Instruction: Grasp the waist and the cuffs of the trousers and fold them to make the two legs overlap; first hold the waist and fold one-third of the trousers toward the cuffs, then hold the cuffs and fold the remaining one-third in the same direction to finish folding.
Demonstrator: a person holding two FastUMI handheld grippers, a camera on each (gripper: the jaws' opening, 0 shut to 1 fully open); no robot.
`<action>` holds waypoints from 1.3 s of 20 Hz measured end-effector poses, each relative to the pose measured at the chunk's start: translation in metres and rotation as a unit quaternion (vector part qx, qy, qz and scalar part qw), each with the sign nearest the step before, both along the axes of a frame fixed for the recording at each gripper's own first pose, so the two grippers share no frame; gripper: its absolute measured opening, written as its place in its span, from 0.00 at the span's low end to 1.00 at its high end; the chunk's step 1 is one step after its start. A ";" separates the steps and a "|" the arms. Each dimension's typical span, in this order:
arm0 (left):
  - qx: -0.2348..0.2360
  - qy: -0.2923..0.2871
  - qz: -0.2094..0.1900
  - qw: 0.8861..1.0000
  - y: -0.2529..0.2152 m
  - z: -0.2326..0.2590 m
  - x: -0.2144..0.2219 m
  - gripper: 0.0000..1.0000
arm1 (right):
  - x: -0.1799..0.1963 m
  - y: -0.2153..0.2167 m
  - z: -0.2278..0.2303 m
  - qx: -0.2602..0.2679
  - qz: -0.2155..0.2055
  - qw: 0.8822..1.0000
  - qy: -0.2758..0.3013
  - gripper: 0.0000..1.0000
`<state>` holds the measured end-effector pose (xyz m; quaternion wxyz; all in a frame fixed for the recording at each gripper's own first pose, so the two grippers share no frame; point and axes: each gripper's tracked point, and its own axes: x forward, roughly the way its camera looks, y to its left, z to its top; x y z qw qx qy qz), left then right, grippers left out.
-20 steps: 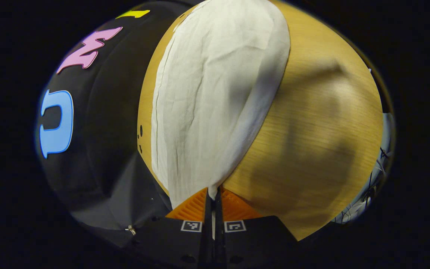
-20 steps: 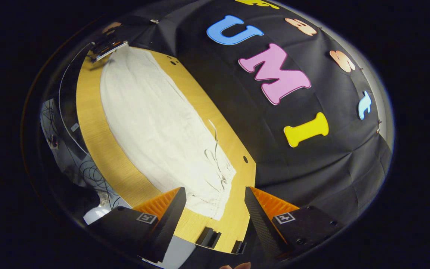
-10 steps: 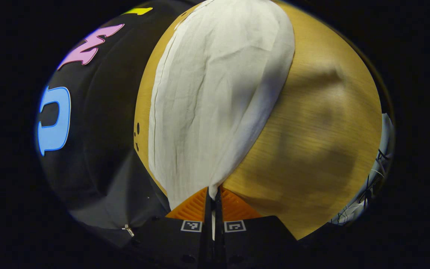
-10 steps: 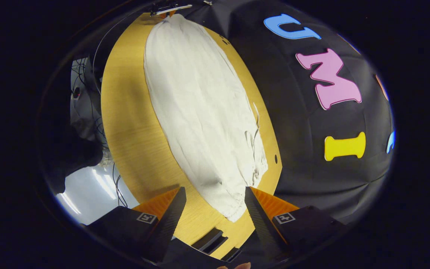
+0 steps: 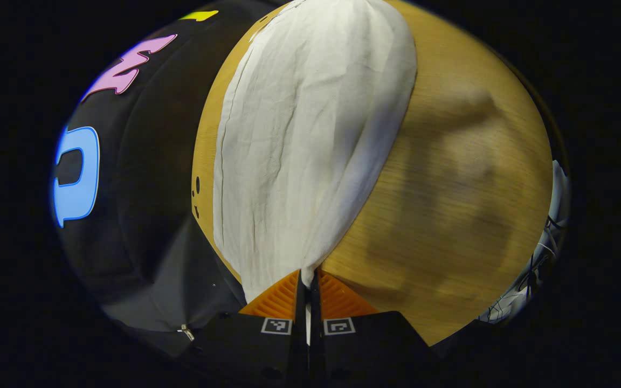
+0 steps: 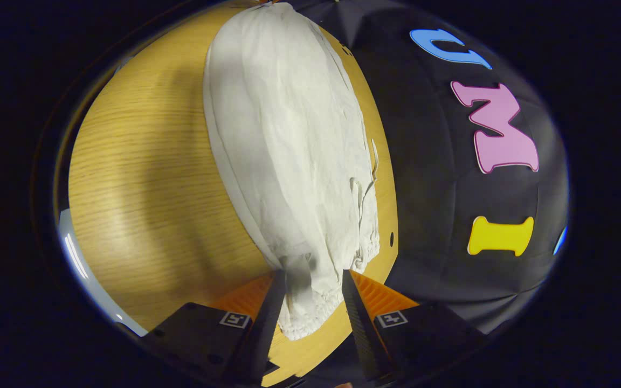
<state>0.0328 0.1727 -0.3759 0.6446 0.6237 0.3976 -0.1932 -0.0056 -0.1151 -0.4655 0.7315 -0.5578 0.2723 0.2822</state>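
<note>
The white trousers (image 6: 289, 145) lay lengthwise on the wooden table (image 6: 143, 178), legs apparently already laid one over the other, running from the cuff end near the left gripper (image 5: 308, 280) to the waist end near the right gripper (image 6: 310, 280). In the left gripper view the fingers were pinched together w/ a corner of the cuff end caught between them, so that gripper was clamped on the trousers. In the right gripper view the fingers stood apart, straddling the gathered elastic waist (image 6: 308, 315) w/ fabric between them but not yet pressed; jaws wide, nothing held. Fabric looked thin, light & very limp, prob. a crinkled cotton/linen type: it'd sag & drape from any pinch point, not hold shape, & a single-layer pinch would likely peel the top leg off the lower one. Not fragile, not esp. slippery on the wood, though it could drag & bunch if pulled flat rather than lifted. A loose drawstring (image 6: 367, 186) lay along the edge nearest the booth wall & could snag or trail. Best hold, imo: the thick gathered waistband at its corner, biting through all layers, w/ the cuff corner kept pinched to keep the cloth taut during the first third-fold.
</note>
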 end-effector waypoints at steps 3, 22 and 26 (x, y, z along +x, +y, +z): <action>-0.003 -0.003 -0.003 1.000 0.001 -0.002 0.001 0.07 | -0.014 0.001 -0.016 0.005 -0.006 0.999 0.036 0.27; -0.106 -0.162 0.138 0.971 0.000 0.097 0.120 0.05 | 0.145 -0.007 0.104 0.122 -0.136 0.979 -0.090 0.05; -0.116 -0.149 0.156 0.970 -0.002 0.087 0.163 0.05 | 0.178 -0.004 0.079 0.119 -0.150 0.979 -0.074 0.05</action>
